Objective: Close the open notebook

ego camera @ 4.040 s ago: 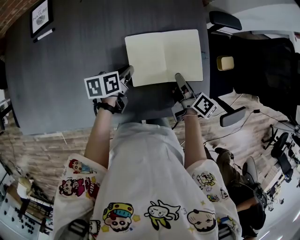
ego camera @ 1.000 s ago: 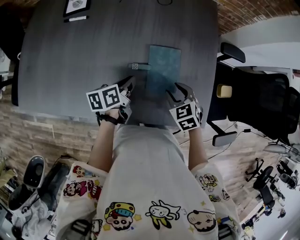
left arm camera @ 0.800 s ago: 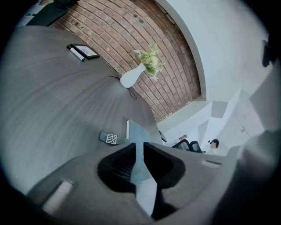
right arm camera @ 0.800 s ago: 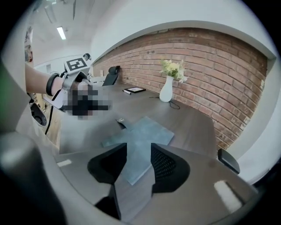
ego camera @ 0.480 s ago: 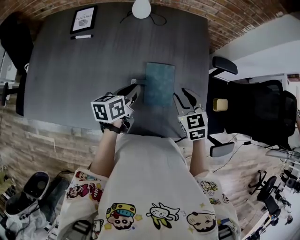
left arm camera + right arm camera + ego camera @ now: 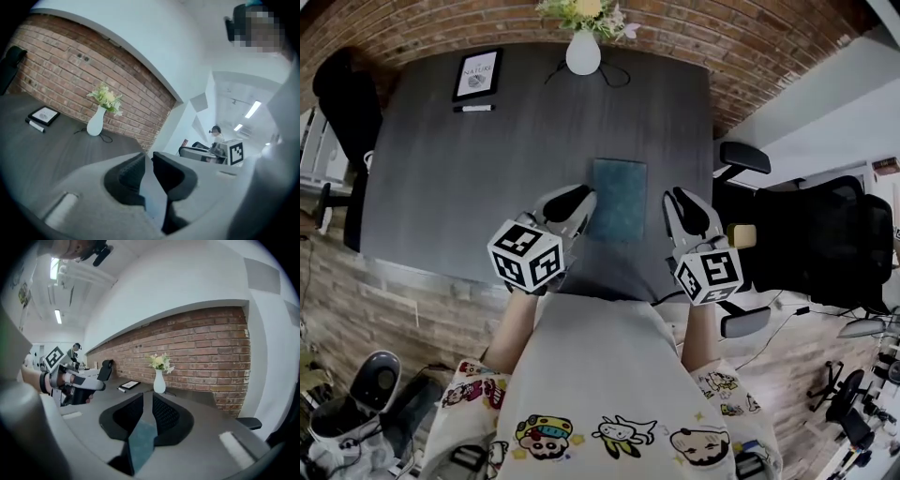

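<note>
Well — closed notebook [image 6: 619, 199]; flowers [image 6: 581, 9] in white vase [image 6: 582, 54]

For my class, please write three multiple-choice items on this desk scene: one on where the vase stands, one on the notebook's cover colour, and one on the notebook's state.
1. Where on the table does the vase stand?
A. at the far edge, by the brick wall
B. at the near edge, by the person
C. in the middle

2. What colour is the cover of the notebook?
A. red
B. teal
C. yellow

3. How does the notebook lie?
A. open, with its pages showing
B. standing on its edge
C. closed and flat

Answers:
1 A, the vase stands just below the bricks.
2 B, the cover is blue-green.
3 C, only the cover shows, flat on the table.
</note>
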A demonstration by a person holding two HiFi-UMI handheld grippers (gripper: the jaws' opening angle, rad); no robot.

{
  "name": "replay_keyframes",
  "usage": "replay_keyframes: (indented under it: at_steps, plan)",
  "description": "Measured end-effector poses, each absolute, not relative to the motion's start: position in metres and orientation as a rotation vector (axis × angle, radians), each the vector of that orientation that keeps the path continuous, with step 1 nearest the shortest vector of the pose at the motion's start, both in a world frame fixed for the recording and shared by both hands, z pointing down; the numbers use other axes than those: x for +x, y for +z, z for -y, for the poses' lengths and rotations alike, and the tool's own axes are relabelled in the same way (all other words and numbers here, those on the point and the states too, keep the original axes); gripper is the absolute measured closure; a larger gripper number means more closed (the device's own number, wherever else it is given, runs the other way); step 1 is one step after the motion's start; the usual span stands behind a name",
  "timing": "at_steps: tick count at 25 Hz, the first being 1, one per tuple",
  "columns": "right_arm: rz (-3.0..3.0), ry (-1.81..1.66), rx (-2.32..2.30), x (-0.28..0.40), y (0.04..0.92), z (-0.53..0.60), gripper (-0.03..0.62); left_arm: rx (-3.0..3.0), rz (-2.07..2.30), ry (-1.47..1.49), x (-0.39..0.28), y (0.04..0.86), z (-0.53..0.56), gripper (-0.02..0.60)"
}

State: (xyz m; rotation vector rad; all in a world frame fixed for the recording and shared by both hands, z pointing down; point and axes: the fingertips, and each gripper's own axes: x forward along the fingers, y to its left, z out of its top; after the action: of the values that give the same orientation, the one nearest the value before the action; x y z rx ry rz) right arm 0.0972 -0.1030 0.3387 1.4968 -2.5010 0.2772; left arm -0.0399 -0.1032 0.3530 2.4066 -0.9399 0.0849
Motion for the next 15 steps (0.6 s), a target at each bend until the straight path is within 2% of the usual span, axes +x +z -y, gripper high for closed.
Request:
replay_keyframes:
  at_steps: [6, 7, 15]
  plan:
    - [2.598, 0.266, 1.627, 0.111, 0.303, 0.104, 0.584, 2.536, 1.051, 0.045, -0.049, 0.32, 0.101, 0.558]
    - [2.609, 0.264, 1.643, 0.113, 0.3, 0.103, 0.585, 2.563, 1.091, 0.05, -0.053, 0.317, 0.1, 0.58]
    - [2.613, 0.336, 1.667, 0.119, 0.304, 0.096, 0.585, 2.679, 1.218, 0.112, -0.066, 0.307, 0.093, 0.581]
